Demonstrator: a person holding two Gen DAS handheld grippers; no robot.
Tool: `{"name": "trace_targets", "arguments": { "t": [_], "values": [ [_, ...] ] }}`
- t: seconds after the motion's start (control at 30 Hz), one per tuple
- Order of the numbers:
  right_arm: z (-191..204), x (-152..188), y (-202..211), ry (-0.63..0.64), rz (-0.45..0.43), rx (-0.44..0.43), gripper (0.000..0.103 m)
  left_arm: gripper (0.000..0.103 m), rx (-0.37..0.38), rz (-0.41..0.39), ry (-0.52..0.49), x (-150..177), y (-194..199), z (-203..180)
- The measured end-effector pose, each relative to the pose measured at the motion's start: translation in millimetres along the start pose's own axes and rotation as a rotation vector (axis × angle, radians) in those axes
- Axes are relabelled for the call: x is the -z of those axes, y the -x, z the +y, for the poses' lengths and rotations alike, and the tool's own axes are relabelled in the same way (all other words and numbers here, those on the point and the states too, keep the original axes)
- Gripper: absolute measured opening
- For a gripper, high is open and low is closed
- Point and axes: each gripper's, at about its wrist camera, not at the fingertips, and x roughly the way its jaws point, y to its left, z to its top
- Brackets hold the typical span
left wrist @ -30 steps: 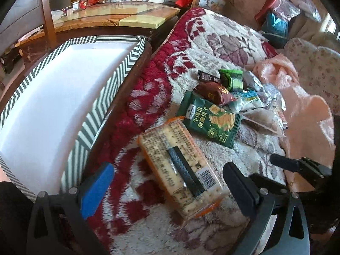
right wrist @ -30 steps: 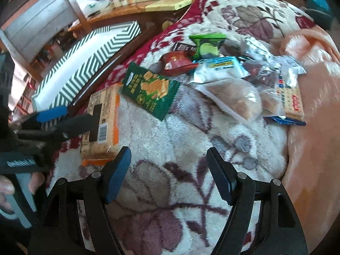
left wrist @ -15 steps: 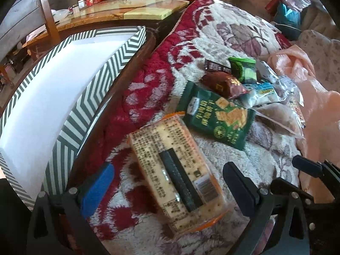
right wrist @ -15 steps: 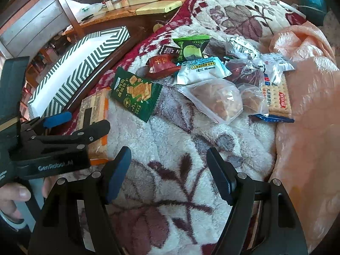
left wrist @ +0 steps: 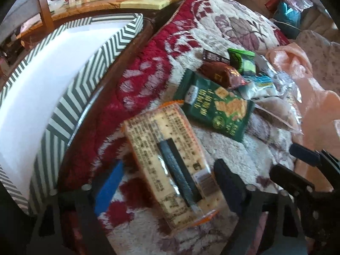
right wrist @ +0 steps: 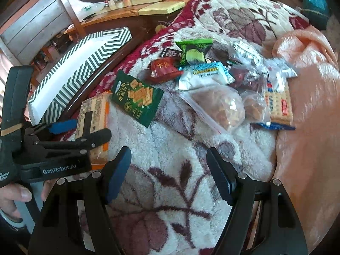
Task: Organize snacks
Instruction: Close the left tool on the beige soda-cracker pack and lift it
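Observation:
A long cracker pack with orange ends lies on the fluffy blanket, between the open fingers of my left gripper; contact is not clear. It also shows in the right wrist view, with the left gripper over it. Beyond it lie a green cracker bag, a red-brown packet, a green packet and several clear bags. My right gripper is open and empty above bare blanket.
A green-and-white chevron box with a white inside stands left of the blanket on a dark wooden edge. A wooden table is behind it. A peach cloth lies at the right.
My left gripper has moved forward and down, so the cracker pack now sits between its fingers. My right gripper has drawn back and tilted a little; the snacks have not moved.

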Motion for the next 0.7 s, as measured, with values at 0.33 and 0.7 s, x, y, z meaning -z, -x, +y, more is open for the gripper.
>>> {"name": "trace_targets", "arguments": {
  "t": [0.33,0.7],
  "values": [
    [11.9,-18.6,-3.3,0.075,-0.013,-0.016,0.074,0.062,0.056,0.024,-0.025,6.6,9.9,6.8],
    [79.3,-62.7,-40.6,0.626,0.024,0.060,0.074,0.061,0.020,0.027,0.001,12.8,15.7,25.8]
  ]
}}
